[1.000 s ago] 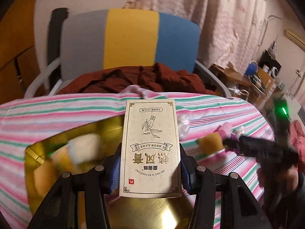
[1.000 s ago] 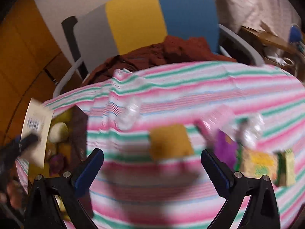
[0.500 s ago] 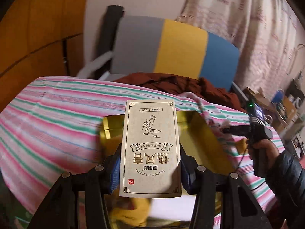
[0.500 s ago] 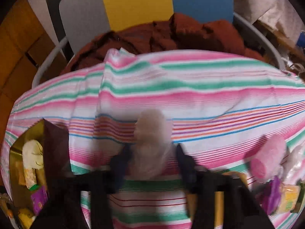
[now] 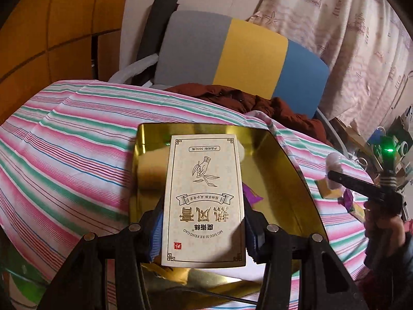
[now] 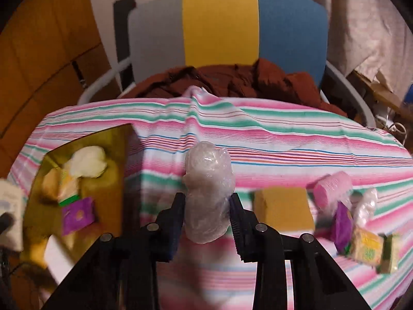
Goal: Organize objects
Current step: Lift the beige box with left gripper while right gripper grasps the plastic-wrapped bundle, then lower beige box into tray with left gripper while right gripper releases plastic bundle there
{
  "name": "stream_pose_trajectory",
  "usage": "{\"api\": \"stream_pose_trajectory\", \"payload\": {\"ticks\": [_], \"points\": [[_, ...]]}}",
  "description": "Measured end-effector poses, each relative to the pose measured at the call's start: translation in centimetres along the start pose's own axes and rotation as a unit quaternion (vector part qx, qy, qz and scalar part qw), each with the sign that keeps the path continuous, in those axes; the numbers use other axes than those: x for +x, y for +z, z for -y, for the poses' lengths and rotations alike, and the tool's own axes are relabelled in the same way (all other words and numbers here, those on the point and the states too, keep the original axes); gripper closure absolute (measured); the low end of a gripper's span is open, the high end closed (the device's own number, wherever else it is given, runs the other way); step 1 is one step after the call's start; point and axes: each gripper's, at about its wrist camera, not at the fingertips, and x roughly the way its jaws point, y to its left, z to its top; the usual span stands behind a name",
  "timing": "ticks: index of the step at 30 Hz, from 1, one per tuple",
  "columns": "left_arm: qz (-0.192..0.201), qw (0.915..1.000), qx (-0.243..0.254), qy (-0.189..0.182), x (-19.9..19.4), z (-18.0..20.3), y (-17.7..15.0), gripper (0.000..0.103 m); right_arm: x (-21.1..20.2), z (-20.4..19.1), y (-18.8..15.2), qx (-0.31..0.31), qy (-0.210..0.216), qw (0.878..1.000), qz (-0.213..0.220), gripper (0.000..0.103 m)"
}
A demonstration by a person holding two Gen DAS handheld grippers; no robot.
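We are holding two things at once. Our left hand-held gripper point(image 5: 204, 222) is clamping a flat cream carton point(image 5: 205, 201) by its long side edges, near its lower end, and it is hanging over the open gold tin point(image 5: 289, 180) that is sitting on the striped tabletop point(image 5: 64, 155). The carton is looking stiff and light to us, a thin cardboard sleeve with gold print; its faces would likely dent under hard pressure, so gripping across the narrow edges seems the safer hold, and we are judging it should drop flat into the tin without fuss.

Our right hand-held gripper point(image 6: 207, 217) is closing around a clear plastic-wrapped bundle point(image 6: 207, 193), pinching it low on its sides, above the cloth and to the right of the tin point(image 6: 113, 160). We are reading the bundle as soft, light and crinkly; the film looks slippery and squashy, so a hold at the middle of the bulge, not on loose film, is probably what will keep it from sliding out.

Inside the tin we are seeing a pale wrapped lump point(image 6: 87, 162) and a purple packet point(image 6: 78, 215). To the right on the cloth a yellow block point(image 6: 282, 211), a pink roll point(image 6: 333, 188) and several small packets point(image 6: 366, 245) are waiting; all appear small enough to pick up the same way.
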Motion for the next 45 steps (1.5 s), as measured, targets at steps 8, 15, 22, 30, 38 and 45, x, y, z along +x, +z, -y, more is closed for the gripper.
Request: {"api": "stream_pose_trajectory", "payload": {"ticks": [8, 15, 22, 30, 38, 45], "points": [[0.023, 0.9989, -0.004, 0.041, -1.9, -1.6, -1.2, 0.052, -3.5, -3.3, -4.1, 0.004, 0.060, 0.998, 0.019, 0.068], [0.064, 0.9934, -0.036, 0.087, -6.1, -6.5, -1.1, 0.052, -3.6, -7.0, -6.4, -0.016, 0.090, 0.996, 0.015, 0.068], [0.089, 0.9896, -0.058, 0.097, -7.6, -9.0, 0.1, 0.052, -3.8, -9.5, -6.7, -0.043, 0.080, 0.996, 0.023, 0.068], [0.045, 0.9987, -0.012, 0.020, -2.3, -2.3, -0.5, 0.052, -3.4, -10.2, -6.4, -0.055, 0.070, 0.996, 0.016, 0.068], [0.026, 0.9994, -0.004, 0.024, 0.9, 0.5, -0.3, 0.052, -2.5, -11.0, -4.9, -0.070, 0.064, 0.995, 0.020, 0.069], [0.019, 0.9987, 0.000, 0.048, 1.8, 0.3, -0.2, 0.052, -1.7, -11.4, -4.7, -0.076, 0.066, 0.995, 0.013, 0.068]]}}
